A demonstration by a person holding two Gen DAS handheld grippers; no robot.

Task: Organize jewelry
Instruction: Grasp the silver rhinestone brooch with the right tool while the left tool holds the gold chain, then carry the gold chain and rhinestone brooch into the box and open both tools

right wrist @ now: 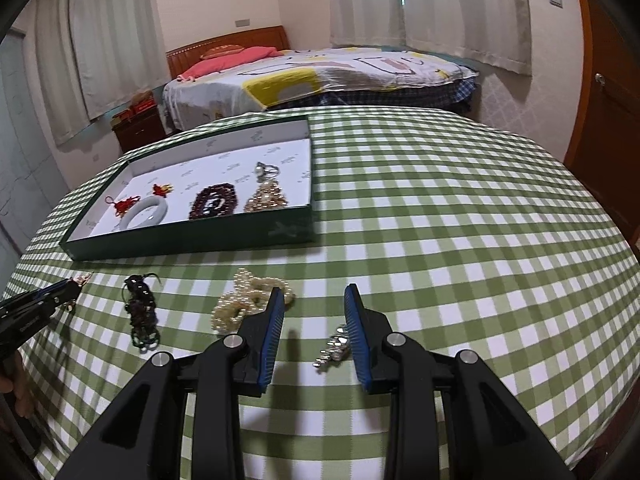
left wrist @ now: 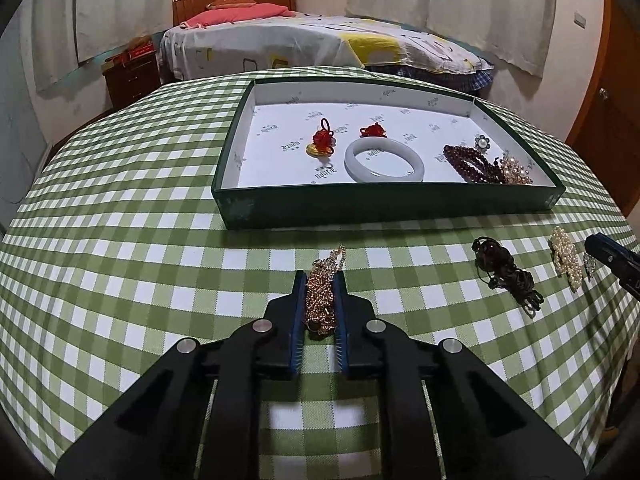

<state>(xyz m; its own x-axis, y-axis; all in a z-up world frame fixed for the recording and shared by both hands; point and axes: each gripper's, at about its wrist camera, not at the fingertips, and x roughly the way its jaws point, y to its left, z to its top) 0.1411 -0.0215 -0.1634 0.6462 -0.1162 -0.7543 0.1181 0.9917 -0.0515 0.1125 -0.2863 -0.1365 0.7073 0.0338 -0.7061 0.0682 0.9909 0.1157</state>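
Observation:
My left gripper (left wrist: 320, 278) is shut on a gold chain (left wrist: 322, 300) that lies bunched on the green checked tablecloth, just before the green tray (left wrist: 384, 204). The tray holds a white bangle (left wrist: 384, 160), red knot charms (left wrist: 322, 140), a dark red bead bracelet (left wrist: 472, 162) and a pearl ring (left wrist: 483, 143). My right gripper (right wrist: 313, 292) stands open over the cloth. A silver brooch (right wrist: 334, 346) lies against the inside of its right finger, and a pearl bracelet (right wrist: 240, 304) sits just outside its left finger. A dark bead string (right wrist: 142, 312) lies between the two grippers.
The table's far edge runs just behind the tray, with a bed (right wrist: 320, 76) beyond it. A wooden door (right wrist: 608, 128) stands at the right and a nightstand (left wrist: 132, 76) at the left. A hand (right wrist: 18, 384) shows at the left edge.

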